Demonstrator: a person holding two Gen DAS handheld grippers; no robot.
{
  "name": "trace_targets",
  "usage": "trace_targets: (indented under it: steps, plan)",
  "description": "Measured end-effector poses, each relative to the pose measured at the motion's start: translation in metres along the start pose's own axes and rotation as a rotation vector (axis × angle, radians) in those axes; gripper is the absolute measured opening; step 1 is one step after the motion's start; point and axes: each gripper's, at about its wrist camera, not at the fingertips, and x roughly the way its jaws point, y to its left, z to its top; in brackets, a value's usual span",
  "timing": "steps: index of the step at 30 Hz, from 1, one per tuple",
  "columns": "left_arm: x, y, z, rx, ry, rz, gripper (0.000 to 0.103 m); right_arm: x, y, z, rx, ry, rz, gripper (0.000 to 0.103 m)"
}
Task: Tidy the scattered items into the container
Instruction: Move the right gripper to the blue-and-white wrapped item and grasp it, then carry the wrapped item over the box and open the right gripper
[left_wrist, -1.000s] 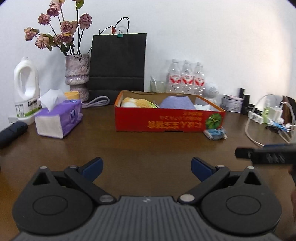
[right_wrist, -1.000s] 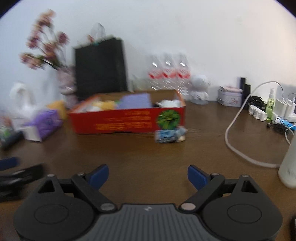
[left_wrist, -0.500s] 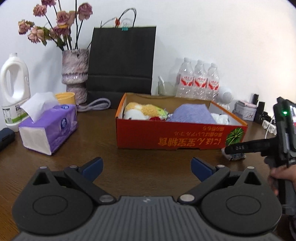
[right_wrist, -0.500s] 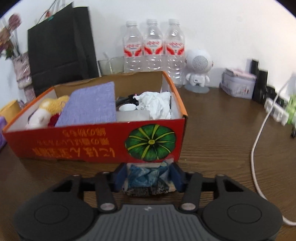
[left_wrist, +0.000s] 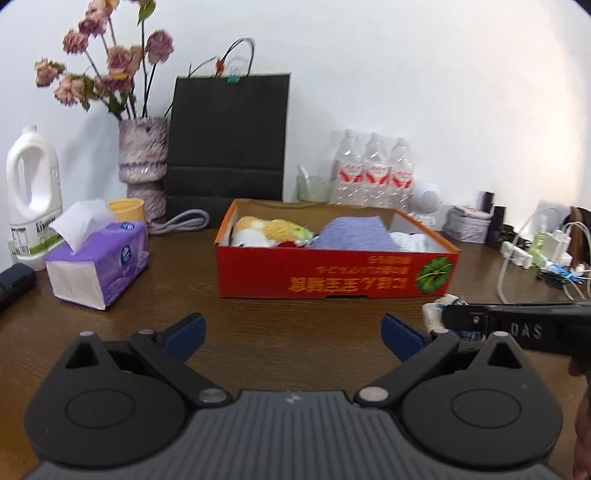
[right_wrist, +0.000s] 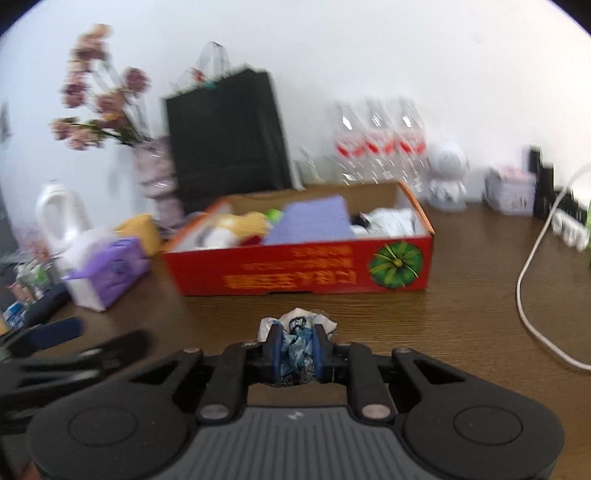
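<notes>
A red cardboard box (left_wrist: 332, 275) (right_wrist: 295, 275) stands mid-table and holds a plush toy (left_wrist: 269, 229), a purple cloth (left_wrist: 351, 236) and crumpled white paper (left_wrist: 410, 240). My right gripper (right_wrist: 296, 330) has its jaws closing tight on a crumpled blue and white packet (right_wrist: 295, 349), and the pads press on both its sides just in front of the box. In the left wrist view the same packet (left_wrist: 432, 312) sticks out of the right gripper's tip (left_wrist: 461, 319) at the right edge. My left gripper (left_wrist: 291, 326) is open over bare table with nothing between its fingers.
A purple tissue box (left_wrist: 99, 266) and a white detergent bottle (left_wrist: 33, 199) stand to the left. A vase of dried flowers (left_wrist: 142, 166), a black paper bag (left_wrist: 227, 147) and three water bottles (left_wrist: 373, 173) line the wall. A white cable (right_wrist: 532, 295) and a power strip (left_wrist: 517, 254) lie to the right.
The right gripper went from wide open to shut on the packet in front of the box, then drew back from the box with it. The left gripper backed off a little.
</notes>
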Motion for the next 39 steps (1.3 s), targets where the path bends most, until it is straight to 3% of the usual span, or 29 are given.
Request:
trace_targets:
  steps: [3,7,13,17,21,30,33,39]
  plan:
    - [-0.021,-0.008,-0.003,0.019,-0.038,-0.014,0.103,-0.032,0.011,-0.01,-0.005,-0.043,0.029,0.016]
    - [-0.043,-0.015,-0.014,0.031,-0.036,-0.019,0.103,-0.064,0.025,-0.031,-0.085,-0.105,-0.013,0.016]
    - [-0.078,-0.012,-0.038,0.056,-0.074,-0.035,0.103,-0.11,0.022,-0.06,-0.069,-0.214,-0.003,0.016]
    - [-0.098,-0.003,-0.051,0.014,-0.094,-0.041,0.103,-0.138,0.029,-0.088,-0.082,-0.304,-0.003,0.017]
    - [-0.114,0.003,-0.055,-0.005,-0.167,-0.054,0.103,-0.148,0.038,-0.105,-0.112,-0.352,-0.009,0.017]
    - [-0.087,0.02,-0.034,-0.042,-0.181,-0.034,0.103,-0.123,0.031,-0.077,-0.115,-0.361,-0.016,0.018]
    - [-0.059,0.025,-0.016,-0.021,-0.207,-0.037,0.103,-0.097,0.021,-0.053,-0.111,-0.352,-0.017,0.019]
    - [0.023,0.037,0.042,0.068,-0.272,0.045,0.103,-0.015,-0.002,0.014,-0.137,-0.331,-0.025,0.019]
